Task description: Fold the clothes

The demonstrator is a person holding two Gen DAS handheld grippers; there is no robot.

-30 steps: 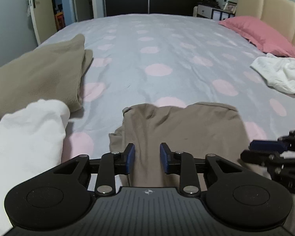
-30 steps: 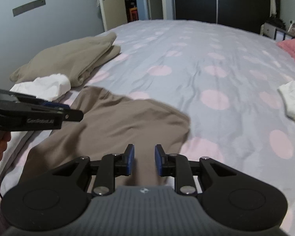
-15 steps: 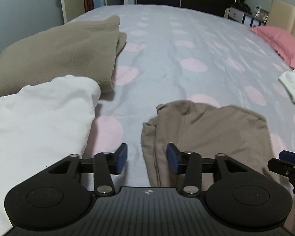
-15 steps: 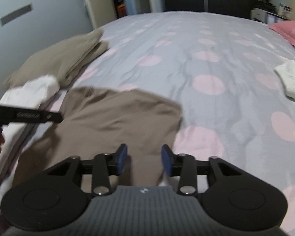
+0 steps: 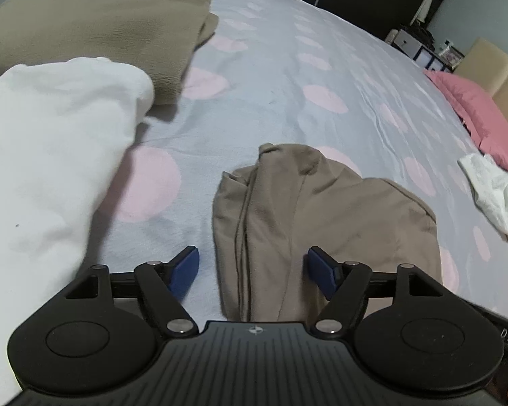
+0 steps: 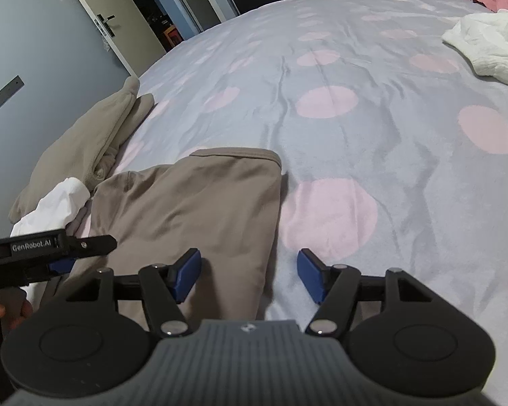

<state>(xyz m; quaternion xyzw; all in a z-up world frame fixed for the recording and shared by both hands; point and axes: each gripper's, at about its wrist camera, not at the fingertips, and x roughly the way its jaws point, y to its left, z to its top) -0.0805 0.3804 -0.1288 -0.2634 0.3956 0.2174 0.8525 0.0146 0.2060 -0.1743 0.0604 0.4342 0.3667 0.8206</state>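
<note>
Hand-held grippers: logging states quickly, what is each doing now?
Left hand-held gripper: open, holding nothing.
Right hand-held gripper: open, holding nothing.

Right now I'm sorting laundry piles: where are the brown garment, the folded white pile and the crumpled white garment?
brown garment (image 5: 338,223), left wrist view, its flat middle.
folded white pile (image 5: 47,142), left wrist view, top surface.
crumpled white garment (image 6: 487,47), right wrist view, its bunched centre.

Dim, even indoor light is seen, with a cool cast. Soft shadows are thrown under the folded white cloth (image 5: 50,155) and beside the taupe fabric garment (image 6: 199,209). Strong fisheye bending is seen at the edges; corners are vignetted. Slight blur is noted on the grey bedsheet with pink dots (image 6: 372,108). The far doorway is left dark.
</note>
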